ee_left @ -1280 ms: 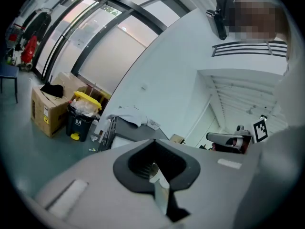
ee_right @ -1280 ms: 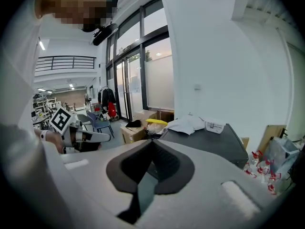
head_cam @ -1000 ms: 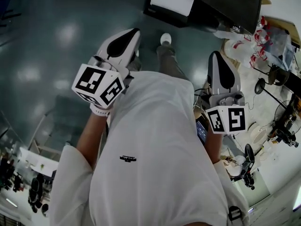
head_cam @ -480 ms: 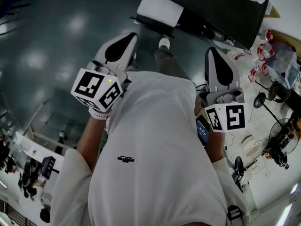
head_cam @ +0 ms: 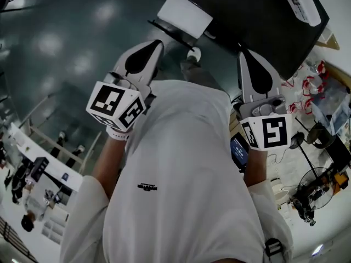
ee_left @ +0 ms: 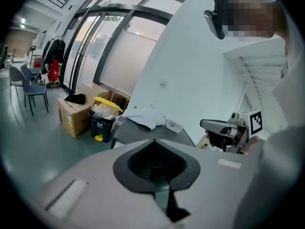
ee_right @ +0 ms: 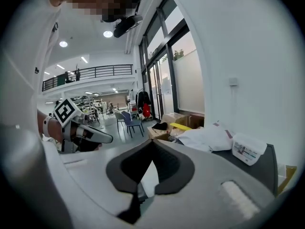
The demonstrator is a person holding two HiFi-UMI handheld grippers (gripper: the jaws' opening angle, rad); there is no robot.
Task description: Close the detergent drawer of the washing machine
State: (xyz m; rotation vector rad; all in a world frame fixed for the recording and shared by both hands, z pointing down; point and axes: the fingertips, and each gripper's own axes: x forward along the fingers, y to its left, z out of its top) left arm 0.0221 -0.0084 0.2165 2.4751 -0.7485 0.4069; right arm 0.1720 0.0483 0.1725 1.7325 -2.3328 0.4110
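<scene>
Left gripper (head_cam: pixel 153 45): jaws pressed together, nothing between them; held at the person's chest, tip pointing forward over the grey floor (head_cam: pixel 66 37)
Right gripper (head_cam: pixel 245 59): jaws likewise closed and empty, tip near the dark bench (head_cam: pixel 258 21)
On the bench: a white sheet (head_cam: pixel 185 14) and a white tub (head_cam: pixel 304 3), well apart
Washing machine and detergent drawer: not to be made out in any view
</scene>
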